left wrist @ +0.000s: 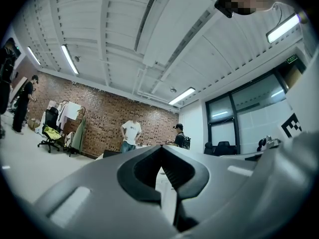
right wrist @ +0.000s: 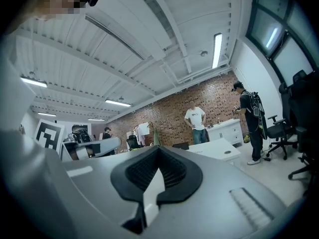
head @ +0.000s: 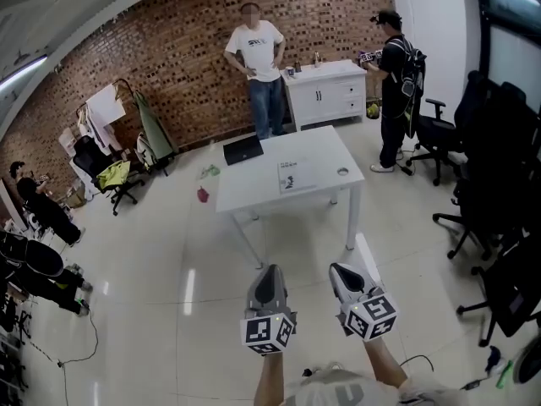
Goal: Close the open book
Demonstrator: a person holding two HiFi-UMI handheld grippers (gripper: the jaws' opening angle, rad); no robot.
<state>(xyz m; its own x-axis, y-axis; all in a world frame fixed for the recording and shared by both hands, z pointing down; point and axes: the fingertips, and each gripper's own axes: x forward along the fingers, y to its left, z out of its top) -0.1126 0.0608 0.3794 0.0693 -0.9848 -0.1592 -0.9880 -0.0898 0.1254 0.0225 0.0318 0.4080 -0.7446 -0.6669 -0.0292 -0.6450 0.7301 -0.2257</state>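
An open white book (head: 296,176) lies flat on the white table (head: 325,146), some way ahead of me across the floor. Beside it are a black laptop-like thing (head: 243,150) at the far left corner and a small round object (head: 342,172) to the right. My left gripper (head: 269,270) and right gripper (head: 338,269) are held side by side over the floor, short of the table, pointing towards it. Both are shut with nothing in them. In the left gripper view (left wrist: 161,146) and the right gripper view (right wrist: 158,147) the jaw tips meet. The table (right wrist: 219,148) shows far off.
A person in a white T-shirt (head: 256,57) stands behind the table. Another person in black with a backpack (head: 394,83) stands by a white cabinet (head: 325,91). Black office chairs (head: 499,167) line the right side. A chair with clothes (head: 114,176) stands at the left.
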